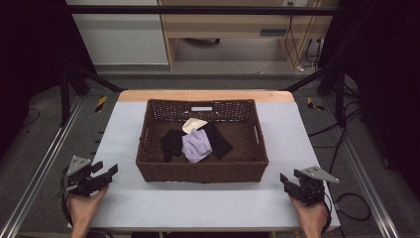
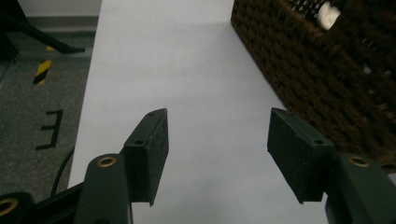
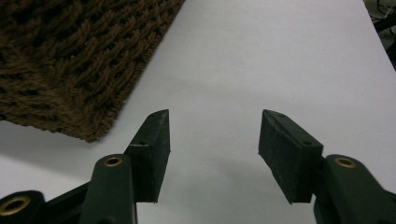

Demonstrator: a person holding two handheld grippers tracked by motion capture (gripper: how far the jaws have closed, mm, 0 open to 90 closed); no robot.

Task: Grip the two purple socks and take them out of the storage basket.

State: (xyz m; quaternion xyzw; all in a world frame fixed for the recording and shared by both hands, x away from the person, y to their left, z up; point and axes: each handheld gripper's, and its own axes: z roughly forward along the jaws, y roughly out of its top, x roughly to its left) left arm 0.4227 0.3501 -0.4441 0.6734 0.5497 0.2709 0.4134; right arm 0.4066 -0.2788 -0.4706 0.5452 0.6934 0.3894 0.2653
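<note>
At the desk's left edge: left tongs (image 1: pixel 101 174) rest low over the desk (image 1: pixel 198 203), jaws spread wide with nothing between them; the left gripper view shows bare white surface between the pads (image 2: pixel 156 149)
Left tongs' position: well apart from the clothes, just beside the basket's left wall (image 2: pixel 317 79)
Basket: one brown wicker basket (image 1: pixel 203 171) stands in the middle of the desk, with a cut-out handle in its far wall
Clothes in the basket: a lilac cloth (image 1: pixel 197 145) lies crumpled on top of a black cloth (image 1: pixel 173 141), and a cream cloth (image 1: pixel 193 124) peeks out behind the lilac one, touching it
Right tongs: right tongs (image 1: pixel 292 182) sit near the desk's right front corner, jaws released and holding nothing; the right gripper view shows the basket's near corner (image 3: pixel 70 70) at its left and bare desk ahead
Step in hand: judged as the start of a reach into the basket for a garment, most likely the lilac one since it lies uppermost
Doing it well: lift the tongs above the rim before moving inward so the jaws do not catch the weave; come down on a raised fold of the lilac cloth, close on that fold alone, and keep clear of the black cloth beneath so only one piece rises
Count: two tongs, two hands, one basket, three cloths (one lilac, one black, one cream), though the black may be more than one piece; I cannot tell
</note>
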